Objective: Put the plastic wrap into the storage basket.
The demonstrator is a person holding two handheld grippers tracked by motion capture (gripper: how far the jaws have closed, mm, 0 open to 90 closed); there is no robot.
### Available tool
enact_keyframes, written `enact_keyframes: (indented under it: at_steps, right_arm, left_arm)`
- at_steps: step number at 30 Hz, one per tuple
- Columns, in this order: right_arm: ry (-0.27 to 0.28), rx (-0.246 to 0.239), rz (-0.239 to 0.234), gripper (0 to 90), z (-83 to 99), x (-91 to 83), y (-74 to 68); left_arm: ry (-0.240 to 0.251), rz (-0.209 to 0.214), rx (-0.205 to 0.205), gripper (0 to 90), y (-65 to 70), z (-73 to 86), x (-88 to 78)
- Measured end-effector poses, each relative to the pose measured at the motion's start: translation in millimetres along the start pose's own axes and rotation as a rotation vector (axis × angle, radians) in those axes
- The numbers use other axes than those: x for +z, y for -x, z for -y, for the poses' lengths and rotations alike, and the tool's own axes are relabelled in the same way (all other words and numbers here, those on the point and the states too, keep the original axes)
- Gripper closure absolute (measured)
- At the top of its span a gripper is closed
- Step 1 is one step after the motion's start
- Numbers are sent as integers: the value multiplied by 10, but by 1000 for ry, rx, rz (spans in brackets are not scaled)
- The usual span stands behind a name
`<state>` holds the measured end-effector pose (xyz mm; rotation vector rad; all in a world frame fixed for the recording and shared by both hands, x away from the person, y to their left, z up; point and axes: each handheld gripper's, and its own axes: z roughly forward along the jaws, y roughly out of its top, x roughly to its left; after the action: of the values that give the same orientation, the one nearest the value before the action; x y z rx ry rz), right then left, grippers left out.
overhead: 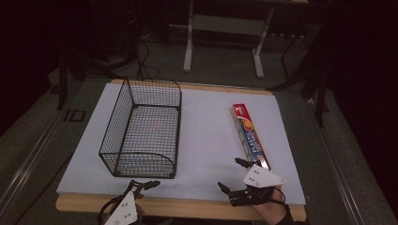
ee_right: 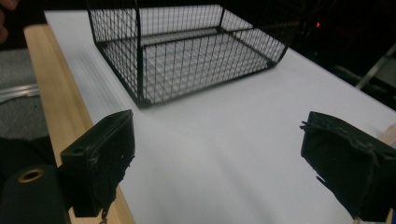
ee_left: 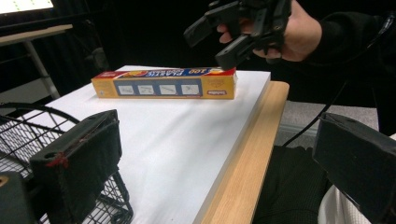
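A long red and yellow plastic wrap box [overhead: 250,136] lies on the right of the white board, running away from me. A black wire basket [overhead: 145,131] stands empty on the left. My right gripper [overhead: 233,175] hovers just left of the box's near end, jaws wide open with nothing between them. In the left gripper view the box [ee_left: 163,84] lies on its side with the right gripper [ee_left: 208,46] above its near end. My left gripper [overhead: 136,190] sits at the front edge beside the basket's near corner, open and empty. Its own camera looks along the open left gripper [ee_left: 219,163] across the board.
The white board [overhead: 206,140] rests on a wooden table whose edge [overhead: 187,206] runs along the front. The right gripper [ee_right: 224,163] looks over bare board toward the basket [ee_right: 187,51]. A metal stand [overhead: 223,42] is on the floor beyond the table.
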<state>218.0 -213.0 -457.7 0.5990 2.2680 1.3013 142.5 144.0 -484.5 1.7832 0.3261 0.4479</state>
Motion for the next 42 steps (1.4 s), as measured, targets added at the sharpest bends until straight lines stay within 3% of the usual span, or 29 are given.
enact_keyframes:
  at_steps: [7,16,26,30,34,37,42]
  right_arm:
    - [-16,1,11,96,-76,4,40]
    - [-1,2,68,116,-250,27,191]
    - [-18,36,103,166,-319,75,458]
    - [-22,38,154,165,-311,86,570]
    - [-35,86,188,160,-277,109,714]
    - [-80,140,238,160,-229,156,854]
    - [-129,171,289,160,-167,205,993]
  left_arm:
    - [-1,9,-7,18,-4,-1,-3]
    - [-2,14,-2,18,-5,-2,0]
    - [-6,13,3,18,0,-1,3]
    - [-5,14,2,18,-3,1,4]
    - [-7,17,0,18,-6,2,6]
    - [-8,18,0,18,-1,3,8]
    - [-14,21,2,18,-2,6,15]
